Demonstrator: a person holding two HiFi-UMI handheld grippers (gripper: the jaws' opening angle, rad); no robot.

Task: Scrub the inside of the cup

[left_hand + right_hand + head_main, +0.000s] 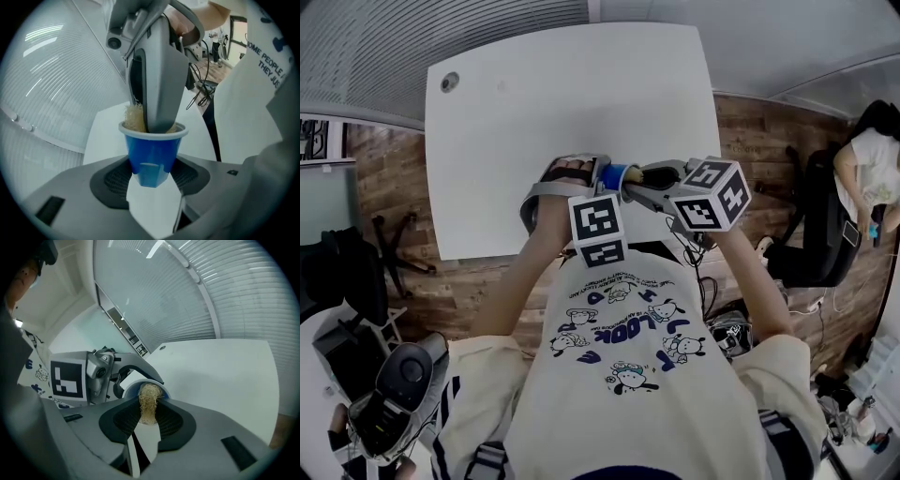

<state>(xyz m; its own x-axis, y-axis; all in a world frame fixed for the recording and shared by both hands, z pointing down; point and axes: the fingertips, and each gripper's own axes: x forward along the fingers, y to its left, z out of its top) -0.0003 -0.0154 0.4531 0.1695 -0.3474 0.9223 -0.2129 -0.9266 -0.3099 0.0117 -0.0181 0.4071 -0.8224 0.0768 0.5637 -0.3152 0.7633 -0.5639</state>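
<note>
Left gripper [151,177] grasps the blue cup [153,149] at frame centre; right gripper [149,417] clenches a straw-coloured scrubber [148,402] pushed into the cup's mouth.

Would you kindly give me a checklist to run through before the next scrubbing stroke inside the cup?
1. The blue cup gripped by the left tool: ok.
2. The fibre scrubber clamped in the right tool: ok.
3. Scrubber inside the cup's mouth: ok.
4. Scrubber reaching the cup's bottom: cannot tell.
5. Tip of the right tool clear of the rim: not ok, it dips inside.
</note>
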